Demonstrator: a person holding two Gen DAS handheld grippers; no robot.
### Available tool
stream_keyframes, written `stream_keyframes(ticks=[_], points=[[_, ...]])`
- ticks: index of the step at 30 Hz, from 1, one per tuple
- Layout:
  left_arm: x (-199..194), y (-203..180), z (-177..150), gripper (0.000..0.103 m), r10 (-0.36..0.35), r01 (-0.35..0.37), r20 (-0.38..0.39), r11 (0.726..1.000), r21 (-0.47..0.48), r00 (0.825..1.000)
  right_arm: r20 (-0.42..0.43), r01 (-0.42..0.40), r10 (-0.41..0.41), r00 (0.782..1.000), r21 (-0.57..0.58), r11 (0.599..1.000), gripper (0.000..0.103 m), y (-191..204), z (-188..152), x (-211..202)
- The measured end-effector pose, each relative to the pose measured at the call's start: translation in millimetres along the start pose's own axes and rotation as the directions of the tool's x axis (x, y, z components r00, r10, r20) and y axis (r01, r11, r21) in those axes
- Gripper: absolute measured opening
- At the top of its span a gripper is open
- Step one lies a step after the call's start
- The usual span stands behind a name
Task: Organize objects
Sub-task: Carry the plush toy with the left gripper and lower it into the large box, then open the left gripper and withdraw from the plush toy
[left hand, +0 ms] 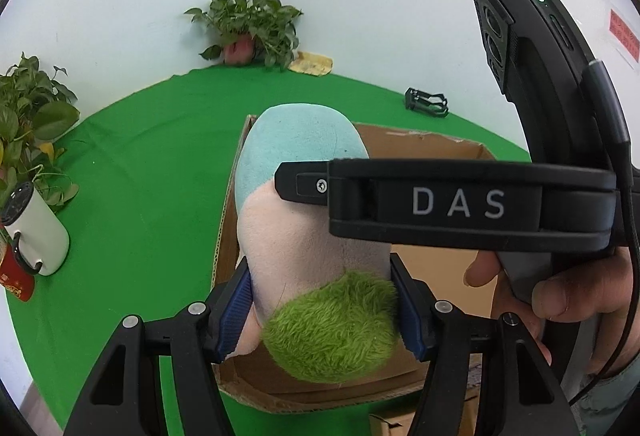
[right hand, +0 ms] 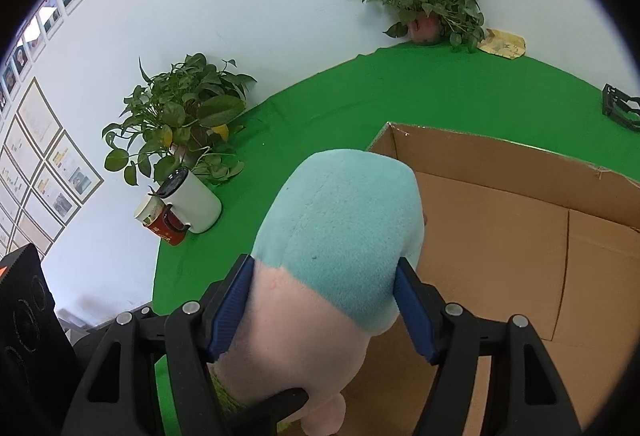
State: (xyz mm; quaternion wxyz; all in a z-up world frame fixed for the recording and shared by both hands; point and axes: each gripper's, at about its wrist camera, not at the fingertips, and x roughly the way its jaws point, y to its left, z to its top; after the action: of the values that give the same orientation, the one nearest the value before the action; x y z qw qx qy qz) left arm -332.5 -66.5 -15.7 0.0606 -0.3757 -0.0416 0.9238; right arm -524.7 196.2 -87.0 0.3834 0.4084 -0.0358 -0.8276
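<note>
A plush toy [left hand: 296,224] with a light blue top, pale pink body and shaggy green end is held over an open cardboard box [left hand: 432,152]. My left gripper [left hand: 322,312] is shut on its green and pink end. My right gripper [right hand: 324,310] is shut on it where blue meets pink [right hand: 340,236]. The right gripper's black body, marked DAS, crosses the left wrist view [left hand: 460,204]. The box [right hand: 520,204] is empty where its inside shows. Its floor under the toy is hidden.
The box stands on a green cloth [left hand: 152,164]. A white mug [right hand: 192,206] and a red can [right hand: 166,226] stand by a potted plant [right hand: 180,112] at the left. Another plant [right hand: 428,4] and a yellow packet [right hand: 502,44] sit at the back. A black frame [left hand: 426,102] lies at the far right.
</note>
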Motion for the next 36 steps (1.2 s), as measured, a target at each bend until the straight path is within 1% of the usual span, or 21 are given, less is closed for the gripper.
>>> stream_keyframes(ticks=[6,9,12,14,17,19,20,22,23,24,25,27,28,30,32,34,36], points=[[40.2,18.8,-16.5,0.063,0.023,-0.026,-0.077,0.999,-0.035,0.997,-0.059,-0.044,0.044,0.997,0.004,0.999,0.069,-11.5,-8.7,31.7],[51.6,26.1,-23.8,0.066,0.014,-0.021,-0.109,0.998,-0.063,0.994,-0.085,-0.057,0.058,0.995,0.014,0.998,0.07,-15.3,-16.6,42.9],[45.7,29.4,-31.4,0.067,0.001,-0.007,-0.09,0.997,-0.077,0.996,-0.093,-0.06,0.062,0.994,0.021,0.998,0.072,-16.5,-18.7,43.9],[36.8,32.1,-31.9,0.067,-0.001,-0.004,-0.067,0.997,-0.076,0.998,-0.104,-0.044,0.044,0.994,0.008,0.999,0.073,-13.8,-18.9,44.4],[23.9,36.6,-34.5,0.067,0.029,-0.032,-0.042,0.997,-0.075,0.999,-0.102,-0.024,0.024,0.995,-0.006,1.0,0.076,-9.0,-20.4,44.5],[18.5,40.1,-36.0,0.067,0.042,-0.045,-0.038,0.997,-0.069,0.998,-0.106,-0.017,0.02,0.994,0.025,1.0,0.08,-11.3,-18.7,42.3],[16.0,40.4,-38.1,0.067,0.054,-0.056,-0.034,0.997,-0.058,0.998,-0.108,-0.008,0.013,0.994,0.045,0.999,0.08,-13.0,-17.7,39.4],[6.5,35.0,-40.9,0.069,0.085,-0.086,-0.018,0.996,-0.033,0.996,-0.111,0.037,-0.03,0.993,0.063,0.997,0.082,-15.1,-15.6,29.2],[0.4,33.3,-44.3,0.071,0.099,-0.099,-0.004,0.995,-0.023,0.995,-0.1,0.071,-0.065,0.993,0.058,0.996,0.083,-14.4,-14.8,19.1],[-5.7,32.3,-46.9,0.077,0.111,-0.111,0.015,0.994,-0.015,0.994,-0.079,0.108,-0.104,0.991,0.047,0.993,0.085,-12.5,-13.9,6.3],[-12.3,32.3,-49.5,0.083,0.119,-0.119,0.036,0.993,-0.012,0.992,-0.057,0.143,-0.14,0.988,0.04,0.989,0.091,-10.6,-14.2,-5.6],[-30.3,26.7,-59.2,0.09,0.125,-0.125,0.085,0.992,-0.006,0.989,-0.012,0.188,-0.187,0.982,0.053,0.981,0.102,-7.8,-14.6,-32.3],[-37.9,23.7,-61.9,0.096,0.121,-0.122,0.105,0.993,-0.002,0.987,0.001,0.197,-0.197,0.98,0.064,0.978,0.102,-7.4,-15.3,-46.7],[-59.1,14.2,-70.8,0.103,0.12,-0.121,0.134,0.993,0.001,0.984,0.023,0.239,-0.241,0.97,0.074,0.968,0.102,-3.4,-18.7,-73.9],[-69.0,8.0,-74.0,0.103,0.124,-0.126,0.153,0.992,0.005,0.98,0.06,0.266,-0.271,0.961,0.08,0.961,0.102,2.6,-24.3,-98.8],[-88.6,-1.9,-79.7,0.103,0.138,-0.143,0.174,0.99,0.016,0.975,0.094,0.298,-0.306,0.947,0.093,0.95,0.102,6.6,-37.4,-125.1],[-109.5,-12.1,-87.5,0.103,0.186,-0.193,0.209,0.981,0.017,0.96,0.119,0.331,-0.341,0.933,0.092,0.939,0.102,10.4,-55.4,-147.2]])
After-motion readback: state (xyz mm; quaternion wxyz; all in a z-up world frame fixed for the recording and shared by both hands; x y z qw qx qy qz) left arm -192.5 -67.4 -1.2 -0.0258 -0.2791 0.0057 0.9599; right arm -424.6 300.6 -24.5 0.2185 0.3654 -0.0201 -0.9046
